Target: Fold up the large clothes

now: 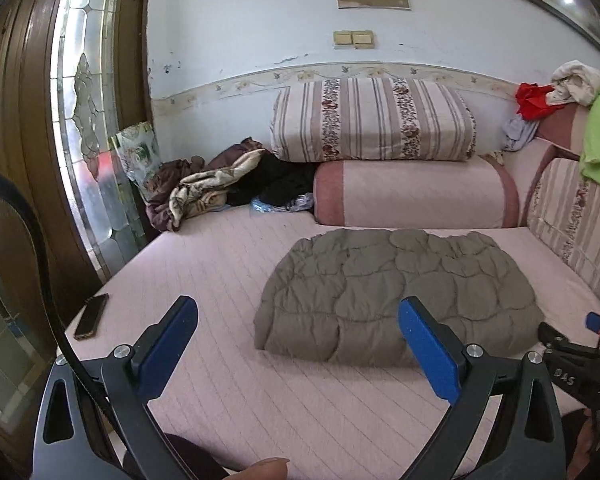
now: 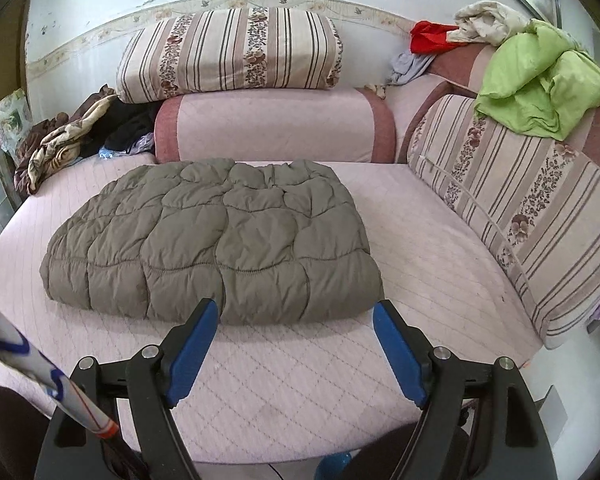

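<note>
Nearest, the left gripper stands wide open with nothing between its blue pads, over the near part of the pink quilted bed cover. The right gripper is likewise spread wide and empty, its fingertips just short of the near edge of the folded grey puffer jacket. The jacket lies flat as a neat rectangle in the middle of the bed. To the left, near the bed's edge, a dark phone rests on the cover. Farther back sits a pink bolster with a striped floral pillow on top, a heap of crumpled clothes at far left, and a green garment at far right.
</note>
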